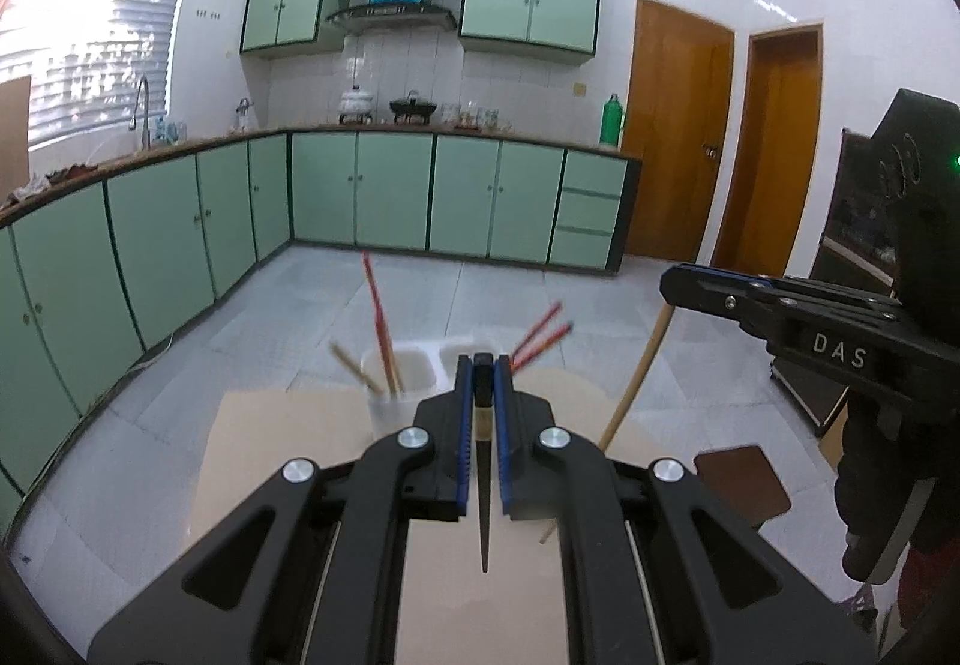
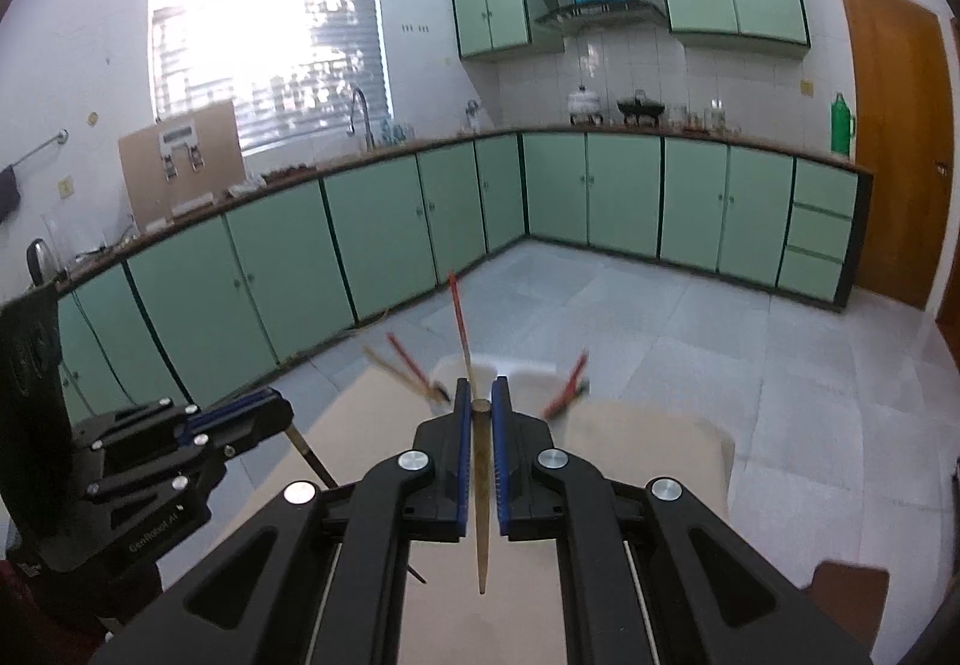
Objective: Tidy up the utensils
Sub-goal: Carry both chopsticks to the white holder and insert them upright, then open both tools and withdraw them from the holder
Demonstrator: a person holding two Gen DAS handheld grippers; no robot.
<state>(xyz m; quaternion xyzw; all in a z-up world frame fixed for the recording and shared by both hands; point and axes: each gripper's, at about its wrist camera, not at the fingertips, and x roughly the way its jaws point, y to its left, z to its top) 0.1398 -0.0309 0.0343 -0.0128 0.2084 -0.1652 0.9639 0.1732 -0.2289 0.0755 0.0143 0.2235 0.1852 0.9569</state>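
Observation:
My left gripper [image 1: 482,371] is shut on a dark chopstick [image 1: 483,509] whose thin tip points back toward the camera. My right gripper [image 2: 480,392] is shut on a tan bamboo chopstick [image 2: 482,515]; it also shows in the left wrist view [image 1: 636,383], hanging from the right gripper [image 1: 672,287]. A white two-compartment holder [image 1: 414,365] stands on the table just beyond both grippers, with red and tan chopsticks [image 1: 378,317] in its left cup and red ones [image 1: 540,335] leaning out of the right. The holder [image 2: 516,371] is mostly hidden in the right wrist view.
A beige table top [image 1: 270,437] lies under both grippers, above a grey tiled floor. A brown stool [image 1: 744,479] stands to the right. Green kitchen cabinets [image 1: 390,191] line the far walls. The left gripper [image 2: 240,419] shows at the left of the right wrist view.

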